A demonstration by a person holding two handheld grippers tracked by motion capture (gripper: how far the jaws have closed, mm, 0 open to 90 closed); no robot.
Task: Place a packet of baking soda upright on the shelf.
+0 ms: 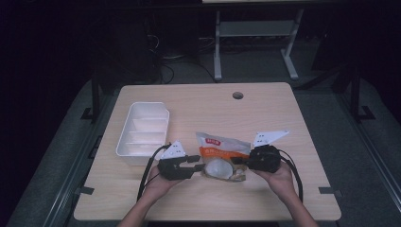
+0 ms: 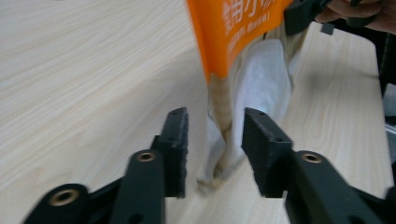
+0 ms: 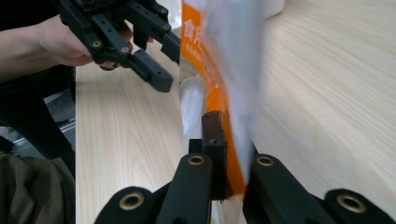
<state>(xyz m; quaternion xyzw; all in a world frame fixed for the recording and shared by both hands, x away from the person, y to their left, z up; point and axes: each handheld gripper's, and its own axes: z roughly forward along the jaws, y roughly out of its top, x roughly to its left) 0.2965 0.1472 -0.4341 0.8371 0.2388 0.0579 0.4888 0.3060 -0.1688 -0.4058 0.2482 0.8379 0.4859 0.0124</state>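
The right gripper (image 3: 224, 154) clamps the snack bag's (image 1: 221, 153) edge, steadying it on the worktop (image 1: 283, 198); the left gripper (image 2: 215, 144), jaws half-open, straddles the opposite edge without pressing.

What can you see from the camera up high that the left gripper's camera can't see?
The high view alone takes in the white divided tray, the round hole in the table and both forearms. The left gripper view alone gives the close look: the left gripper has its fingers standing apart on either side of the bag's crumpled edge, not pressing it. Both show the orange and white snack bag, the wooden table and the right gripper holding the bag.
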